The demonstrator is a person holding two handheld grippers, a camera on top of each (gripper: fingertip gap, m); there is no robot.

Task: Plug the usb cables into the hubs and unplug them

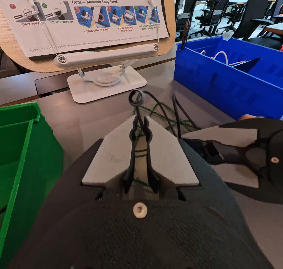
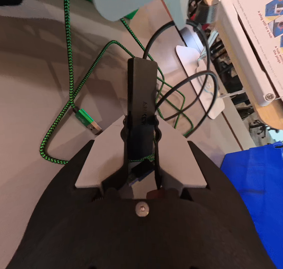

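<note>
The right gripper was clenched on a black usb hub, its two fingers pressing the long sides of the bar near the close end, the rest of the hub sticking forward above the bench. Behind the grip, between the fingers, sat a dark plug with a blue-tinted end; whether it was seated in the hub could not be told. A thin black cable left the hub's far end and curled in a loop to the right.

The left gripper was nearly closed, and a black cable ran up through the narrow gap at its fingertips; whether the pads actually pinched it I cannot tell. Above the tips that cable ended in a coil bound by a grey strap.

Just beyond both tools a green braided usb cable lay tangled on the bench, its green plug with a bare metal end resting loose on the surface, left of the right gripper and unplugged.

A green bin stood at the bench's left edge and a blue bin at its right edge. Farther back, toward the rear edge, a white stand carried a wooden board with a printed instruction sheet. Beyond the bench stood black office chairs.
</note>
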